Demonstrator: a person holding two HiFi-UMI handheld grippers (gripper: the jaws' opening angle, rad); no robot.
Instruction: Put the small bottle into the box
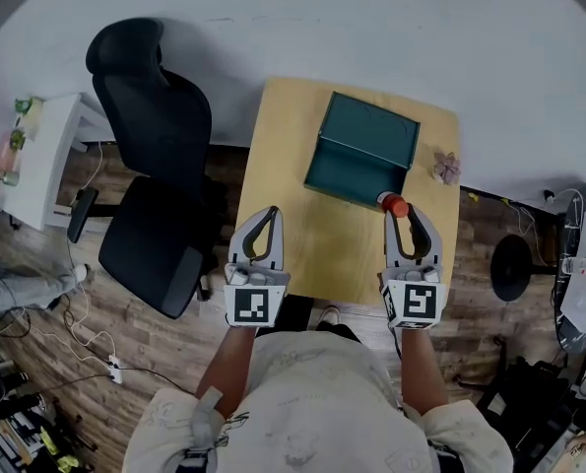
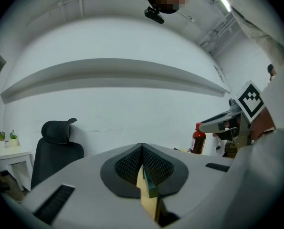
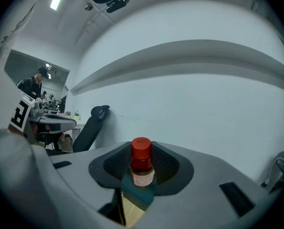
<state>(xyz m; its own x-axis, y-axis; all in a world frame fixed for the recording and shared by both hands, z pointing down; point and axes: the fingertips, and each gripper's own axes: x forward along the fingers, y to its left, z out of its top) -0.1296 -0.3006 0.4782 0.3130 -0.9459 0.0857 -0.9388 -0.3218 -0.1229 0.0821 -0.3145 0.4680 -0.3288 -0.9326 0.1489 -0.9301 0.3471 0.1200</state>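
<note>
A small dark bottle with a red cap (image 1: 395,204) is upright between the jaws of my right gripper (image 1: 401,211), which is shut on it. In the right gripper view the bottle (image 3: 142,165) fills the gap between the pads. It hangs just in front of the near right corner of the open teal box (image 1: 359,150), which lies on the wooden table (image 1: 293,156). My left gripper (image 1: 271,213) hovers over the table's near left part, shut and empty, with its pads meeting (image 2: 142,149). From the left gripper view the bottle (image 2: 197,140) shows at the right.
A black office chair (image 1: 160,166) stands close to the table's left side. On the table's far right corner sits a small pinkish object (image 1: 447,166). A white side table with plants (image 1: 41,156) is at far left, and a round black base (image 1: 512,264) at the right.
</note>
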